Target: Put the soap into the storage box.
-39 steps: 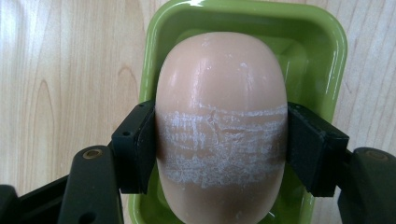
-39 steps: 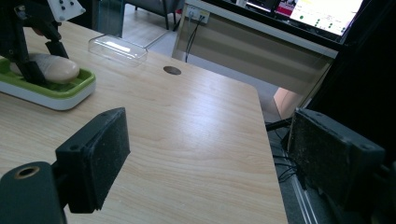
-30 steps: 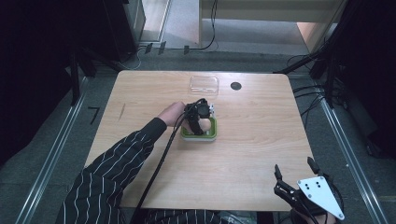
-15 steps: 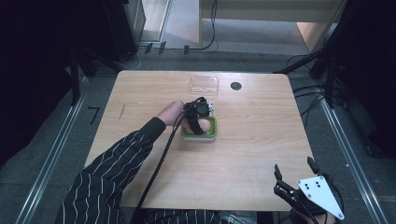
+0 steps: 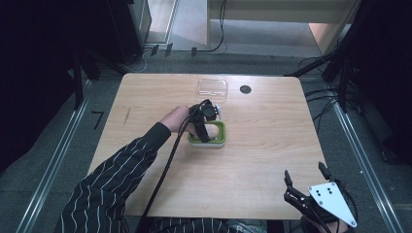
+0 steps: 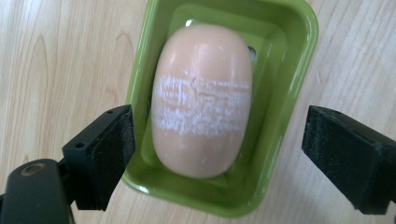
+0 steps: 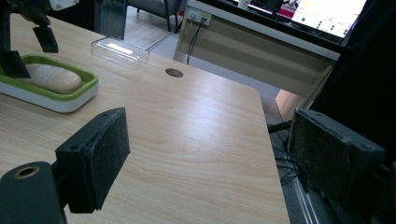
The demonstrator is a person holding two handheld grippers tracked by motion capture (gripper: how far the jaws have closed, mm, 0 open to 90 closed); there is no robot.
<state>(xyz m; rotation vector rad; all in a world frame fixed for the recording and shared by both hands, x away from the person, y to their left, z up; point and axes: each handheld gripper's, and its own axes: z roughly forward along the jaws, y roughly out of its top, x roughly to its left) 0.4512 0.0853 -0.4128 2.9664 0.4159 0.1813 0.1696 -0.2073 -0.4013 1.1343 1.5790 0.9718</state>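
A peach bar of soap [image 6: 201,98] with a white scuffed band lies in a green soap dish [image 6: 289,56] on the wooden table. My left gripper [image 6: 219,149] hangs right over it and points down. Its jaws have just been opening and now stand wide on either side of the soap, with the pads clear of it. From above, the left gripper [image 5: 204,127] covers part of the dish [image 5: 221,138]. My right gripper [image 5: 304,172] is open and empty at the table's near right corner. In its own view the right gripper [image 7: 210,154] faces the soap [image 7: 51,77].
A clear plastic lid [image 5: 212,87] lies behind the dish near the far edge. A round black hole [image 5: 245,89] sits in the tabletop beside it. Bare wood [image 5: 272,141] spreads right of the dish. Cables run along the floor past the right edge.
The left gripper stays over the green dish with only a slight shift. The right gripper has not moved.
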